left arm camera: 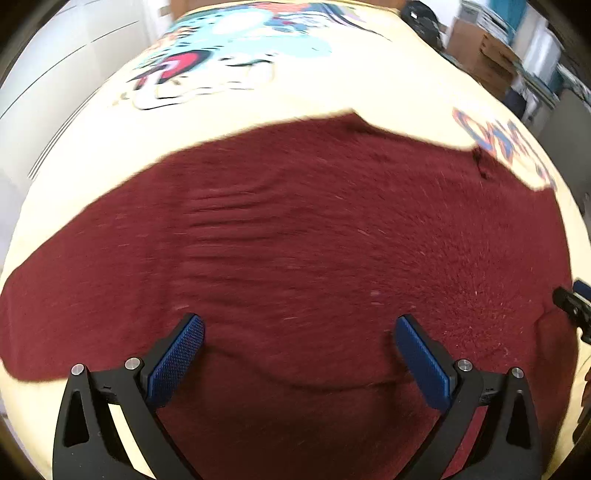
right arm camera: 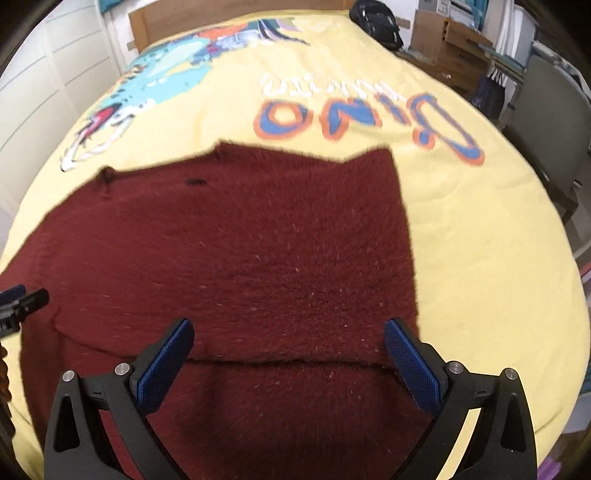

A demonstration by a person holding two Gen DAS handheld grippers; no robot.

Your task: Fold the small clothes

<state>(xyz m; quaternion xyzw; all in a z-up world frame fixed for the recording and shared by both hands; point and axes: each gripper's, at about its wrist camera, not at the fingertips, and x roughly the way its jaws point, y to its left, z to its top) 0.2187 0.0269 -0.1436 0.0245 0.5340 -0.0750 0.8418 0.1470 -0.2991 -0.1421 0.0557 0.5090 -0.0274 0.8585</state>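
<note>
Closest to me, my left gripper (left arm camera: pixel 299 345) hangs low over the near part of the dark red sweater (left arm camera: pixel 295 240), its blue pads (left arm camera: pixel 177 360) spread wide apart with nothing between them. A soft curved crease runs across the fabric just past the pads. My right gripper (right arm camera: pixel 288 349) is likewise spread wide over the same sweater (right arm camera: pixel 240 251), holding nothing, and a straight folded edge crosses the cloth between its pads (right arm camera: pixel 412 367). Each gripper shows at the edge of the other's view, so they sit side by side, near each other, the left one nearer the sweater's left part.

The sweater lies flat on the bed, spread wide, with its fuzzy knit facing up and its right edge running straight away from me. Under it is a yellow bedspread (right arm camera: pixel 480 240) printed with blue-and-orange lettering (right arm camera: pixel 354 118) just beyond the sweater's far edge, and a cartoon figure (right arm camera: pixel 147 85) further up. At the far end stand a wooden headboard (right arm camera: pixel 221 18), a black bag (right arm camera: pixel 376 22), cardboard boxes (right arm camera: pixel 450 40) and a grey chair (right arm camera: pixel 550 125) off to the right
</note>
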